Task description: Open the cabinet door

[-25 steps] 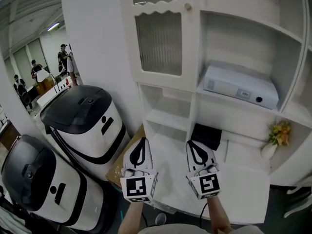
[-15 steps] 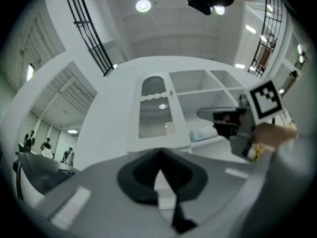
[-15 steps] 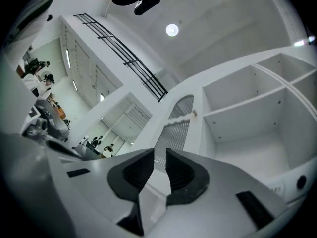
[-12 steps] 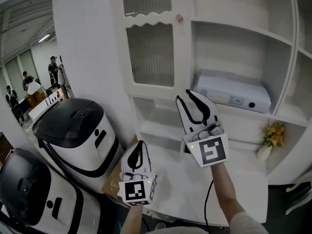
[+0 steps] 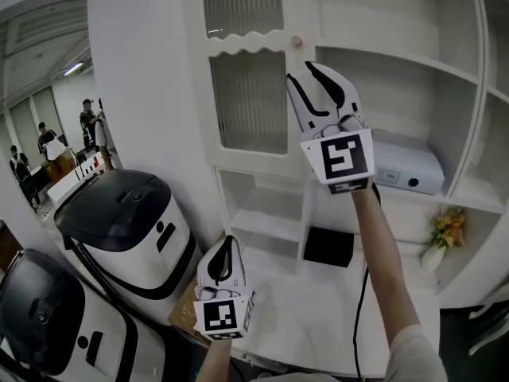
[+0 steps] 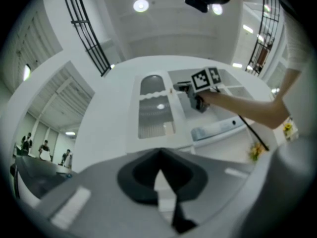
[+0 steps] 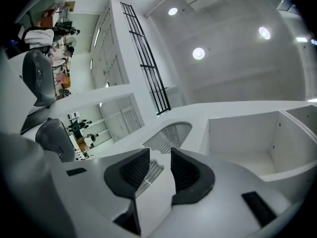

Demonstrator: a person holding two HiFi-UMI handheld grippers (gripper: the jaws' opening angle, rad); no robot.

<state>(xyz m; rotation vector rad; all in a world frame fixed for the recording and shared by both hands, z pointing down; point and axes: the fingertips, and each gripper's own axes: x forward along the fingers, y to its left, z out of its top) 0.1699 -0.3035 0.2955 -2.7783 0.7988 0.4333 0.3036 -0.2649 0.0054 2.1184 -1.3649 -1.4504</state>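
White cabinet door [image 5: 248, 94], a painted frame with two ribbed glass panes and a scalloped rail between them, stands in the upper left half of the cabinet and looks flush with its frame. Its small round pale knob [image 5: 297, 41] sits on the door's right edge, level with the scalloped rail.

At the far left, several people [image 5: 89, 126] stand in a room beyond the wall. Nearer, two rounded white appliances with dark grey lids [image 5: 127, 213] stand side by side on the floor, just left of the cabinet.

The left gripper [image 5: 230, 241] is low, in front of the cabinet's counter edge and well below the door. Its own view shows its jaws closed tip to tip with nothing between them.

The right gripper [image 5: 302, 72] is raised in front of the cabinet door's right edge, its tips just below the knob and not touching it. Its jaws have just been opening and stand wide apart, holding nothing; only the door's frame and glass show through the gap.

Further right, a flat black box [image 5: 328, 246] lies on a low shelf, a white rectangular device [image 5: 409, 169] rests on the shelf above, and a small white vase of yellow flowers [image 5: 445, 233] stands at the right end.
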